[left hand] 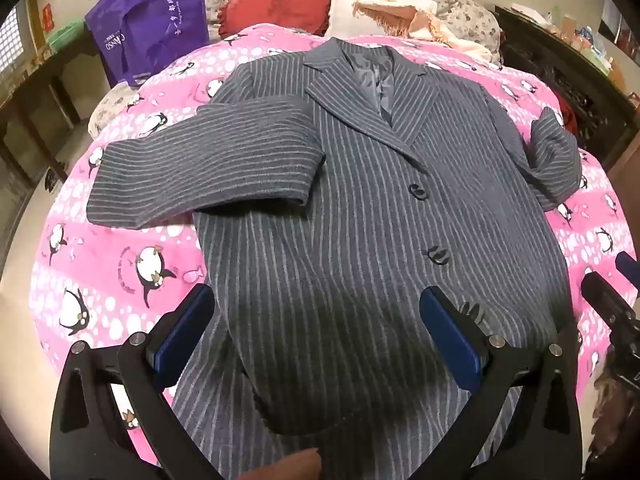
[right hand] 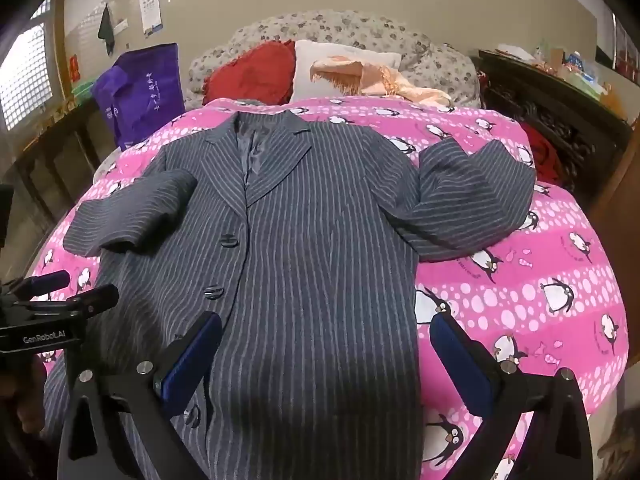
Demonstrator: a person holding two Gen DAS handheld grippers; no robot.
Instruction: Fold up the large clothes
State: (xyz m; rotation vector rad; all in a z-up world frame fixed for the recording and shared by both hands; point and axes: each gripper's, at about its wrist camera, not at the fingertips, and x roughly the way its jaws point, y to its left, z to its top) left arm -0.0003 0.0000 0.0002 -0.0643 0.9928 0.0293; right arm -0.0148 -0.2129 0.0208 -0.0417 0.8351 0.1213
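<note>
Bed point(left hand: 120, 248), covered edge to edge by a pink penguin-print quilt point(right hand: 540, 280). Grey floral bedding is bunched along the head edge.

Grey pinstriped coat point(left hand: 360, 220) lies face up along the middle of the bed, collar toward the head edge, hem toward the foot edge under both cameras. The front is closed and the lapels lie flat. Lining shows at the neck opening.

Sleeve toward the bed's left edge point(left hand: 200, 160) is bent across, its upper part lying over the chest panel and its cuff end out on the quilt. Sleeve toward the right edge point(right hand: 472, 192) lies crumpled and doubled on the quilt beside the coat body.

Purple tote bag point(left hand: 148, 28) stands at the left corner by the head edge. A red cushion point(right hand: 252, 72) and a white pillow point(right hand: 344, 64) lie at the head edge, with a peach fringed cloth point(right hand: 380, 76) draped over the pillow.

Left gripper point(left hand: 316, 332): jaws wide, nothing between them, above the lower front of the coat, angled down. No contact with the fabric visible.

Right gripper point(right hand: 328, 360): jaws wide, empty, above the coat's right-hand lower panel, one finger over the quilt. Contact not visible.

Two dark buttons point(left hand: 416, 192) are visible on the front closure, a third partly hidden by a left gripper finger.
</note>
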